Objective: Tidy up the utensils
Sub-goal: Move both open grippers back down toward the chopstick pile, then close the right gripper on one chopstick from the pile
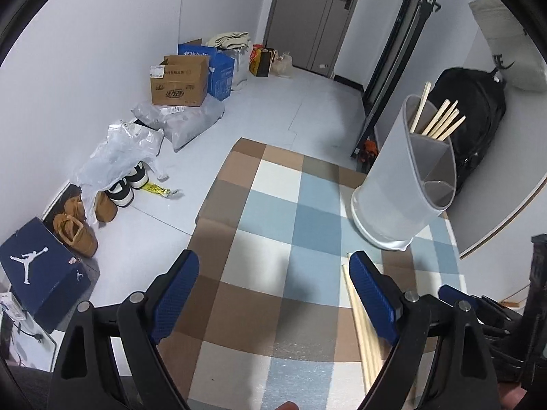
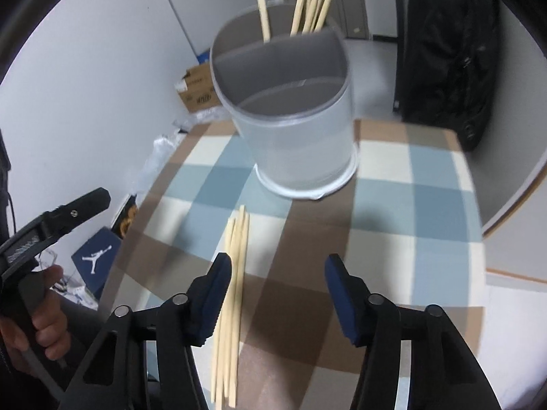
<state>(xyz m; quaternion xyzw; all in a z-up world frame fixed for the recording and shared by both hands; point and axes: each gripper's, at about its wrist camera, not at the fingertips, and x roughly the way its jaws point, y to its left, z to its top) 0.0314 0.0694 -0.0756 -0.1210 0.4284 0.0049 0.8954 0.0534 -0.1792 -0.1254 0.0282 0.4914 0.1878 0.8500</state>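
The right tongs (image 2: pixel 278 294) gape, released, their left pad just beside loose chopsticks (image 2: pixel 232 294) lying on the checked bench (image 2: pixel 427 205), likely for pickup. The left tongs (image 1: pixel 273 294) hang released over bare cloth. At twelve o'clock the divided holder (image 2: pixel 301 143) keeps sorted chopsticks upright. No label reads clearly.

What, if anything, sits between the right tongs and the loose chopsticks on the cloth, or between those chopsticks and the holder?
Nothing visible blocks either path. The loose chopsticks lie flat beside the right tongs' left finger, with only bare checked cloth between them and the holder. The holder's front compartments look empty.
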